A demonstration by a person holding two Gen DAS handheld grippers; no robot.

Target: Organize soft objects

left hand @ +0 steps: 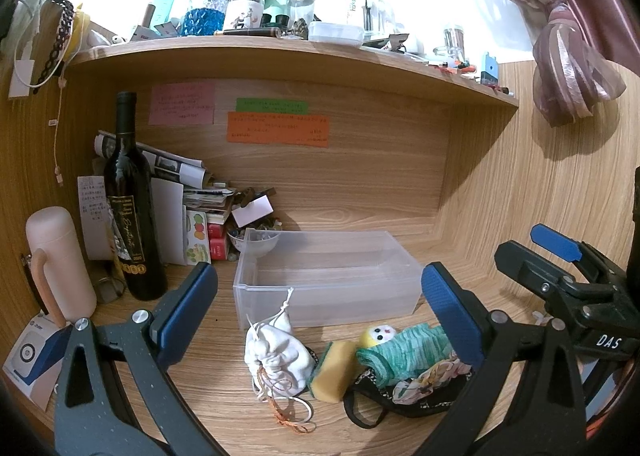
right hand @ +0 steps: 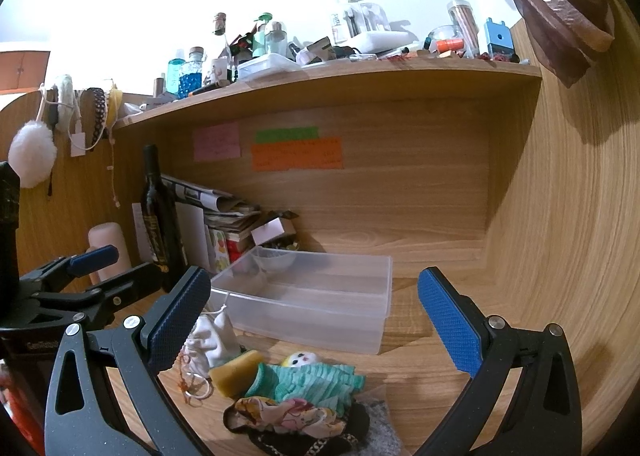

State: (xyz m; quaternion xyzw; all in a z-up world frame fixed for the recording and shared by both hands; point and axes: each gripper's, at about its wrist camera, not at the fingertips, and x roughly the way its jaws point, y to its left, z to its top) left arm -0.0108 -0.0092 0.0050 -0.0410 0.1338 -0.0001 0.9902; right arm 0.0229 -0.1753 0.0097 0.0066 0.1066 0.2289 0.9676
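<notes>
A clear plastic bin (left hand: 328,276) (right hand: 320,296) stands empty on the wooden desk. In front of it lie a white drawstring pouch (left hand: 280,356) (right hand: 212,338), a yellow sponge (left hand: 334,370) (right hand: 234,374), a green knit cloth with a yellow doll face (left hand: 404,350) (right hand: 308,376), a floral fabric (left hand: 430,374) (right hand: 288,414) and a black patterned fabric (left hand: 400,402) (right hand: 304,442). My left gripper (left hand: 320,320) is open above the pile. My right gripper (right hand: 316,332) is open above it too, and also shows in the left wrist view (left hand: 560,256).
A dark wine bottle (left hand: 130,207) (right hand: 160,215), a pink flask (left hand: 60,264), stacked papers and boxes (left hand: 200,211) stand at the back left. A small bowl (left hand: 258,242) sits behind the bin. A cluttered shelf (left hand: 280,47) overhangs. A curtain (left hand: 568,55) hangs right.
</notes>
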